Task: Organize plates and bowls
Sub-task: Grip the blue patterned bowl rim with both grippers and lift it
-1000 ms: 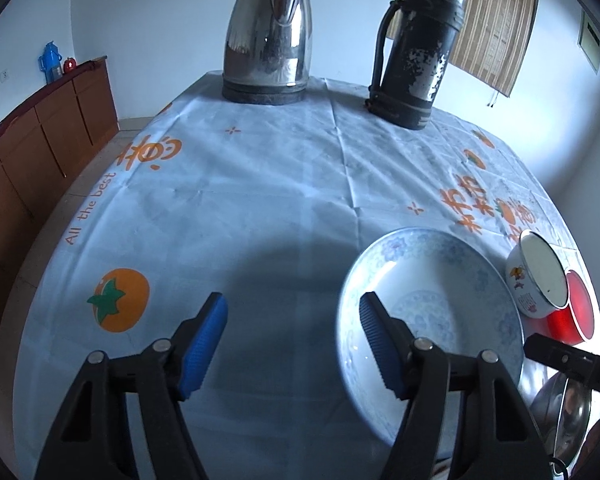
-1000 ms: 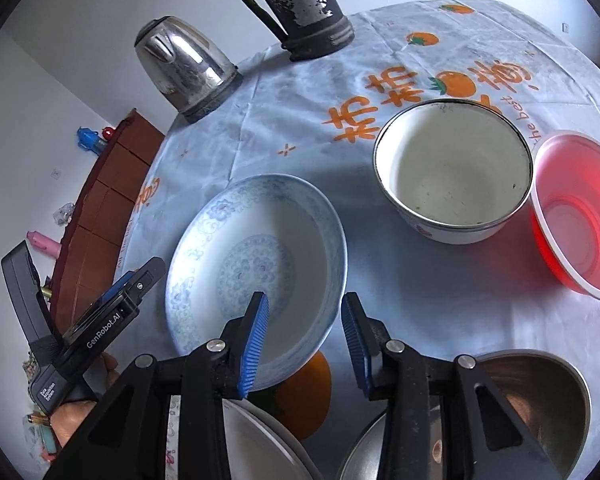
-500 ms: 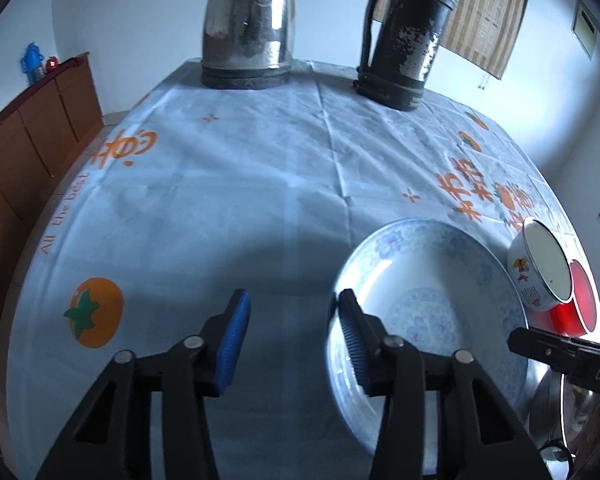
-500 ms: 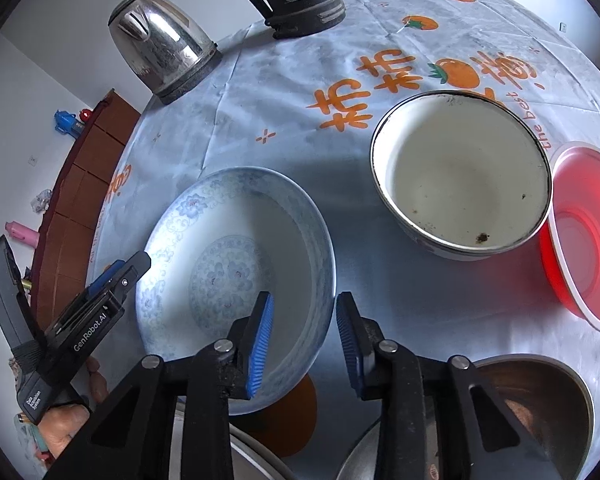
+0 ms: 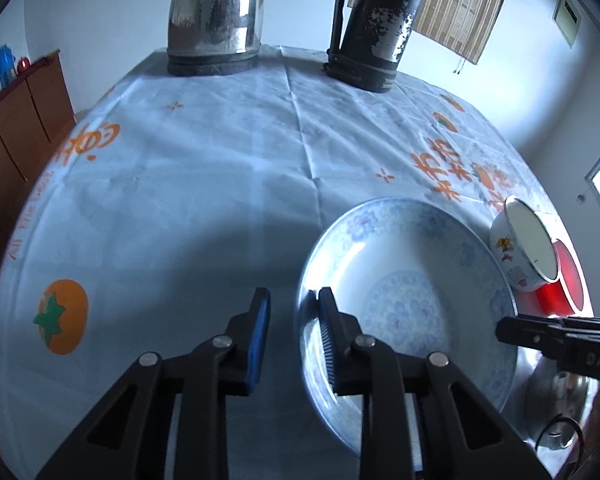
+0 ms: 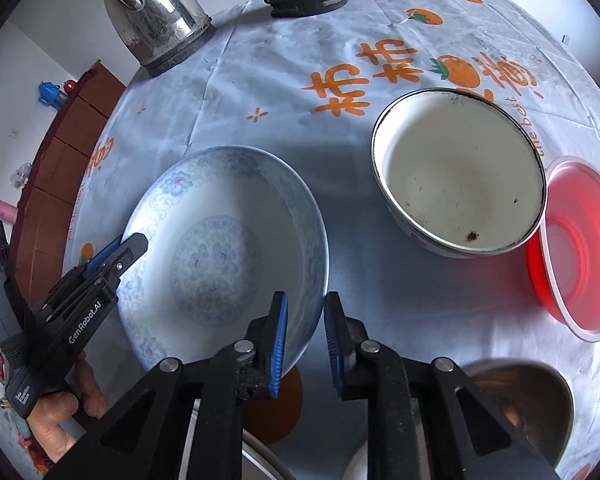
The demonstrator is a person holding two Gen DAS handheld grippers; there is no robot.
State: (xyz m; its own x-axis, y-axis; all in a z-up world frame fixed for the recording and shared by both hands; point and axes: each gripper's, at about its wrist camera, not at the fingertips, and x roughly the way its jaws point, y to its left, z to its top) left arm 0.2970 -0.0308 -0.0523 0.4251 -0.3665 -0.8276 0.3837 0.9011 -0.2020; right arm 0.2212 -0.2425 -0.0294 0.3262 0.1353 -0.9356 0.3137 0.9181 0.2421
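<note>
Two grippers straddle opposite rims of the blue-patterned plate (image 6: 224,256), which sits on the desk (image 5: 220,168) beside the white enamel bowl (image 6: 460,172). My left gripper (image 5: 294,332) and right gripper (image 6: 305,334) have both just been narrowing their jaws, rim between the pads; I cannot tell whether either pair presses it. A red bowl (image 6: 580,248) lies beyond the white one.
</note>
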